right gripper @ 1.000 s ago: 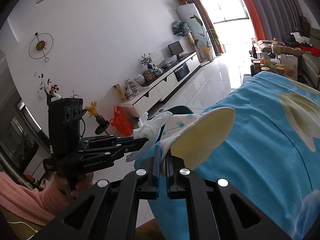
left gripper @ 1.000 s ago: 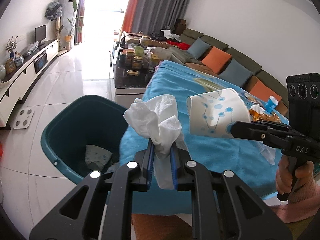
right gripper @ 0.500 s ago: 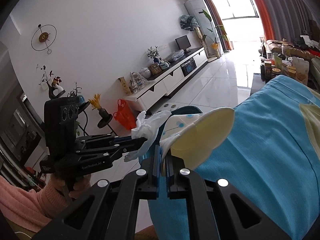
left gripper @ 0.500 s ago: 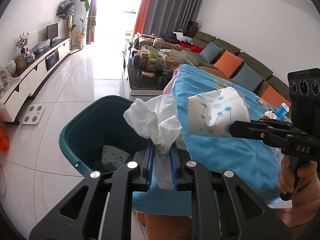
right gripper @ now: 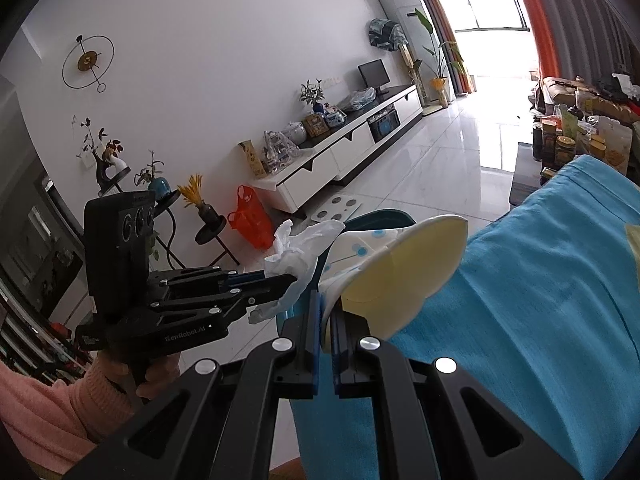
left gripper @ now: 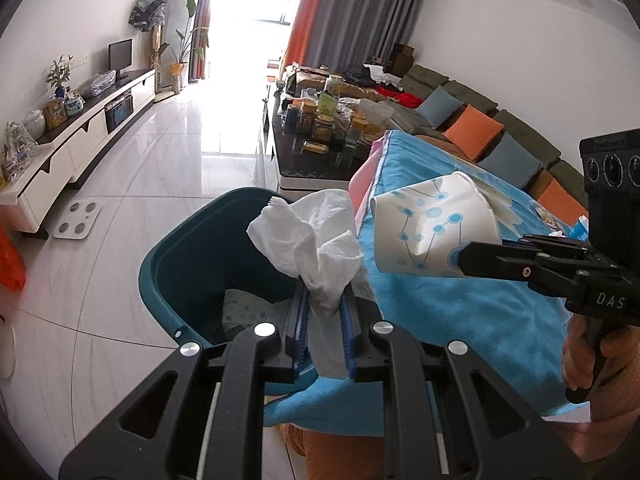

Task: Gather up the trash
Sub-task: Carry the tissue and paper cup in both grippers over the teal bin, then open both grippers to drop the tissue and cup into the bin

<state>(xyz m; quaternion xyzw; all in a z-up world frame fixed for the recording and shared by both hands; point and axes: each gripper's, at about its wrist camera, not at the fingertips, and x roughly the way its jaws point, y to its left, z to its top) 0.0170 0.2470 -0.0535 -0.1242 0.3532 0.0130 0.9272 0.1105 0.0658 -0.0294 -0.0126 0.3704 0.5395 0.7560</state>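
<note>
A crumpled tissue (left gripper: 316, 248) is clamped between the nearly closed jaws of the left tool (left gripper: 324, 320). A squashed paper cup (left gripper: 432, 228), its long axis lying sideways, is pinched by its rim in the fully closed right tool (right gripper: 326, 320). The teal bin (left gripper: 168, 256) on the floor lies at about ten o'clock below the tissue, nearer to the left tool; the cup hangs over the blue-covered counter (left gripper: 480, 320) at two o'clock.

Bin (left gripper: 180, 256) on floor, left of cloth-covered table (left gripper: 460, 312). Paper cup (left gripper: 244, 312) in bin. Tissue (left gripper: 316, 248) above bin rim; crushed cup (left gripper: 432, 224) right of tissue, over table edge.
</note>
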